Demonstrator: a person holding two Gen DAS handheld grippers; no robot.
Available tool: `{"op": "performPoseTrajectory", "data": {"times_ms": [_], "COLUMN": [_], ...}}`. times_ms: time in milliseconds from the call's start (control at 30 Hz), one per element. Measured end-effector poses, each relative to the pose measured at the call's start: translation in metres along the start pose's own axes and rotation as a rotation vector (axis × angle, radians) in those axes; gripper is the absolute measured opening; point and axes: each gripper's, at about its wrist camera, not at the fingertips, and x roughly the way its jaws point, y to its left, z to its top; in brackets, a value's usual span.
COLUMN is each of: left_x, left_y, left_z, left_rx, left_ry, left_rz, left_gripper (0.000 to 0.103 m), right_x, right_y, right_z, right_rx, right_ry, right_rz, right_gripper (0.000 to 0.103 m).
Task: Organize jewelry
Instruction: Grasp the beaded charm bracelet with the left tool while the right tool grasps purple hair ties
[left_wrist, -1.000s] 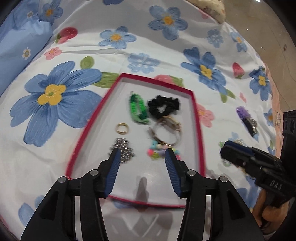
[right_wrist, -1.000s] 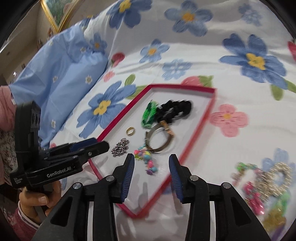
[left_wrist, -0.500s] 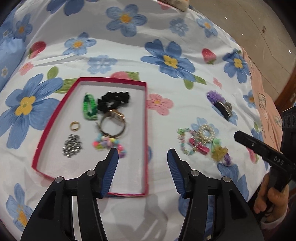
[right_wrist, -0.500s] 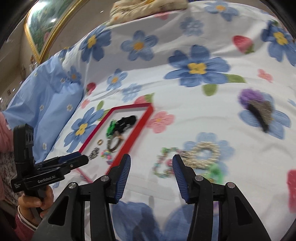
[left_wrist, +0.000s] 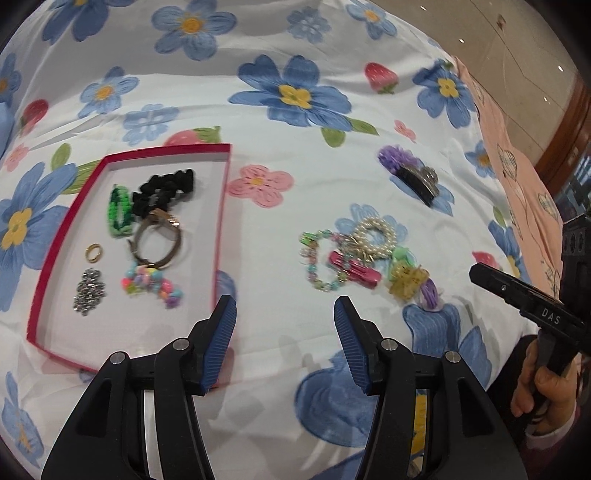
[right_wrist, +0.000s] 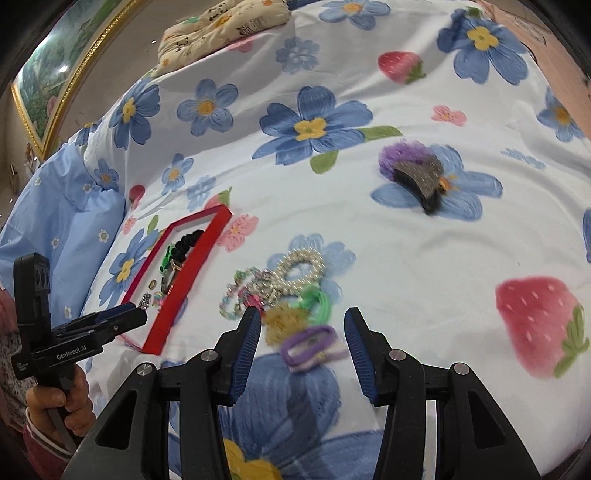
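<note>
Red-rimmed and shallow, the tray (left_wrist: 221, 206) lies on a bed covered by a white floral sheet (left_wrist: 295, 177) printed with blue flowers and strawberries. Inside the tray sit a green loom bracelet (left_wrist: 120, 212), a black scrunchie (left_wrist: 164, 190) touching it, a brown strap bracelet with a gold clasp (left_wrist: 159, 240), a small gold ring (left_wrist: 94, 253), a heap of silver chain (left_wrist: 88, 291) and a pastel bead bracelet (left_wrist: 153, 286).

Well apart from the tray, on the sheet, a tangled pile of jewelry (left_wrist: 365, 258) holds a pearl bracelet (right_wrist: 301, 267), a pale beaded strand (left_wrist: 314, 258), a red clip (left_wrist: 354, 271), a yellowish clip (left_wrist: 406, 280), a green band (right_wrist: 319, 301) and a purple hair tie (right_wrist: 312, 345). Farther off lies a purple scrunchie with a dark hair claw (right_wrist: 417, 173) on it.

The left tool (left_wrist: 284, 345) hovers over bare sheet between the tray's near corner and the pile, its blue pads parted about halfway with nothing between them; its jaws opened a little just now. The right tool (right_wrist: 301, 354) hangs over the near edge of the pile, jaws also about half apart after opening moments ago; the purple hair tie shows between the pads, not pressed by either. A hand (right_wrist: 59, 402) grips the left tool's handle. A cream cushion (right_wrist: 221, 26) lies at the bed's far edge.
</note>
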Motion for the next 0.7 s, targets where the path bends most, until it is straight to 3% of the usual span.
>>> {"op": "performPoseTrajectory", "data": {"times_ms": [433, 700], "left_x": [0.045, 0.08], "left_y": [-0.019, -0.02], "left_z": [0.014, 0.025], "left_rx": [0.055, 0.069], "left_ry": [0.053, 0.102], "left_rz": [0.022, 0.035], "left_gripper": [0.054, 0.042], "right_x": [0.015, 0.038], "right_y": [-0.003, -0.007], "right_z": [-0.02, -0.023], "right_rx": [-0.029, -0.029], "right_ry": [0.056, 0.108], "right_rz": [-0.001, -0.016], "right_gripper": [0.049, 0.048]}}
